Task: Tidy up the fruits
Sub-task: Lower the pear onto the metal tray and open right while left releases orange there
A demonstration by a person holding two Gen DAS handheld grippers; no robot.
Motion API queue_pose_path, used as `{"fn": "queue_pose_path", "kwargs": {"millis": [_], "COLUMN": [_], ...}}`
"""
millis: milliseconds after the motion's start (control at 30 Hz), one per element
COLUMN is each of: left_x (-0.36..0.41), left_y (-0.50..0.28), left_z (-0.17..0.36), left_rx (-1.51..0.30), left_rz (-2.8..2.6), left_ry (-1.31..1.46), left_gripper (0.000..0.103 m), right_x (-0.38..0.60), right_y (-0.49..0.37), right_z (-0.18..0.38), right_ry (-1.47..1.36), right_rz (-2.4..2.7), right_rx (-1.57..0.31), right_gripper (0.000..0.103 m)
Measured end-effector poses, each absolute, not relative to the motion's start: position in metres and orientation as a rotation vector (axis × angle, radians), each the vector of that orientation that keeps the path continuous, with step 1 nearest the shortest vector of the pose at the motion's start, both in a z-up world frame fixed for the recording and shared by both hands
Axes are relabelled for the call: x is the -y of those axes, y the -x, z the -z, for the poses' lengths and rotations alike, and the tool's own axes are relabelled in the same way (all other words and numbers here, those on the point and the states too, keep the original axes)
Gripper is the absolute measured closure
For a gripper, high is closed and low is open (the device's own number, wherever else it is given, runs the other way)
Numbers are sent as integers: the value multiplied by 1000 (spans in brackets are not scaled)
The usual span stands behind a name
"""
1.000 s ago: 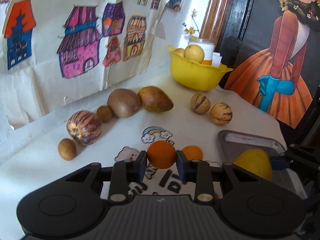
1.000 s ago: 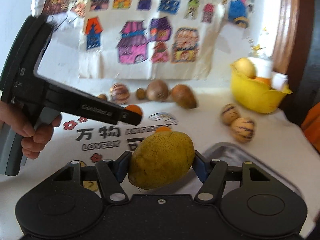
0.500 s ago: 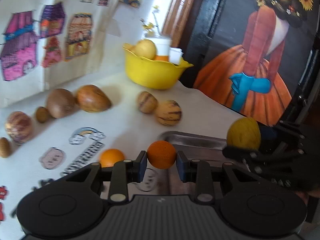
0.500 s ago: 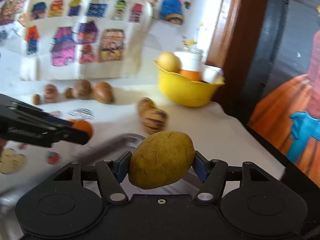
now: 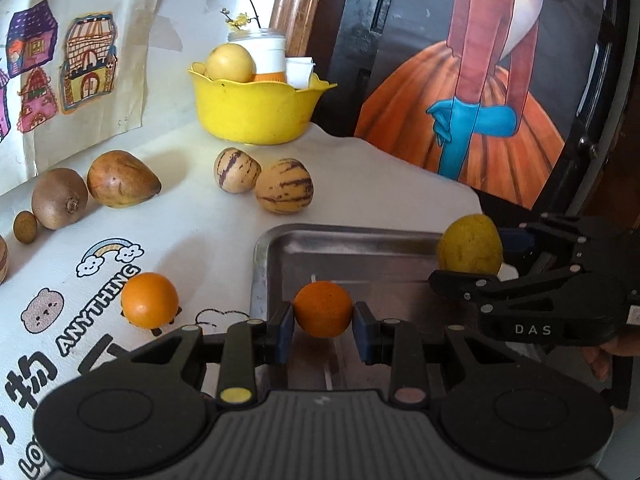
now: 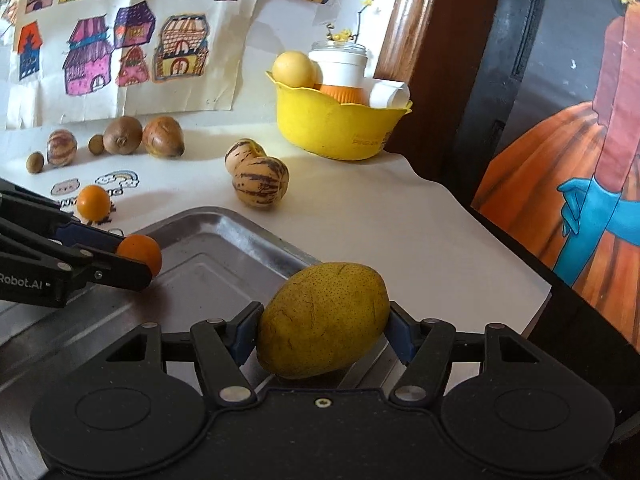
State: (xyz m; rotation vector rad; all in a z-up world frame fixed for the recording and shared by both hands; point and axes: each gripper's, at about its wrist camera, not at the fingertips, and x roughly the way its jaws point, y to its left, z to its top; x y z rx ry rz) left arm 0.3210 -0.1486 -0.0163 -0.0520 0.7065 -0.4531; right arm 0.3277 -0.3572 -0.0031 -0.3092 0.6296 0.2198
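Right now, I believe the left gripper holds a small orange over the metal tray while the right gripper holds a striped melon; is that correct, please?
Not quite. The left gripper does hold the small orange over the metal tray, but the right gripper holds a yellow-green pear, not a striped melon. The right wrist view shows this plainly; both striped melons lie on the table.

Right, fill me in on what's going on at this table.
A person is sorting fruit with handheld tongs in each hand. The left tongs are shut on a small orange, and the right tongs grip a yellow-green pear. Both fruits hang over the metal tray, not yet set down. Another orange, two striped melons and brown fruits lie on the cloth, with a yellow bowl behind.
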Motion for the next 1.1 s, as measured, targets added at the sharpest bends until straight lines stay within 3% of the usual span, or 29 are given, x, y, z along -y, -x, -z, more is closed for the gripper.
{"fn": "queue_pose_path", "kwargs": {"millis": [433,633,1100], "left_x": [149,147,119], "left_y": [-323,-321,-279], "left_z": [21,17,-16], "left_rx": [-734,-728,-650], "left_rz": [450,460,359], "left_ry": [65,85,152], "left_gripper": [67,50,2], "right_x": [363,364,361], "right_y": [-329,-325,-285], "right_z": [8,8,-13], "right_ry": [307,311,250], "right_rz": [-219,-213,-226], "right_rx": [-645,-639,-593], "right_gripper": [36,34,10]}}
